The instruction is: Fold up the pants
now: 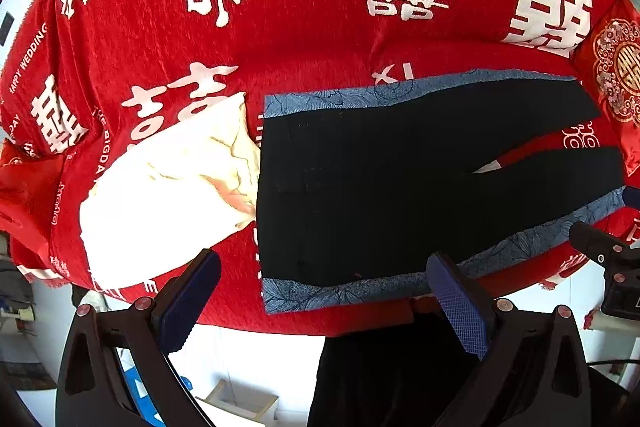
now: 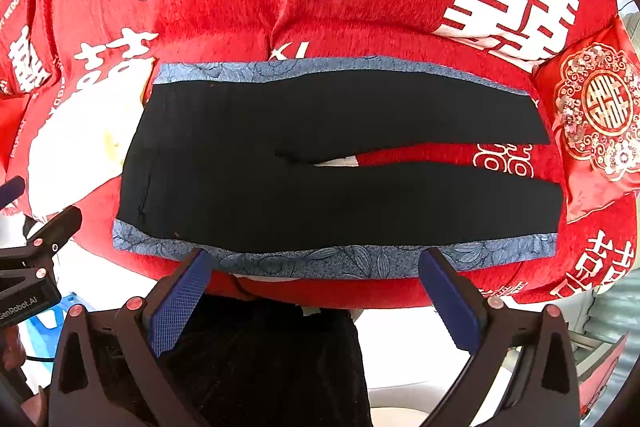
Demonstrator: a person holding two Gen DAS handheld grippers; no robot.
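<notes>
on a red bedspread [image 2: 360, 27] the black pants [image 2: 320, 163] lie flat, legs apart (soft, limp, light), best pinched along the near blue hem; left gripper [image 1: 324, 291] and right gripper [image 2: 316, 287] hover wide open, empty.

Black tool [image 2: 316, 267] frames, blue textured pads [image 2: 176, 307], red screws.

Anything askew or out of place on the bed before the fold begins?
Mostly tidy: the black pants lie flat on the red bedspread. One oddity: a crumpled white cloth sits bunched against the waistband end, partly tucked under it.
</notes>
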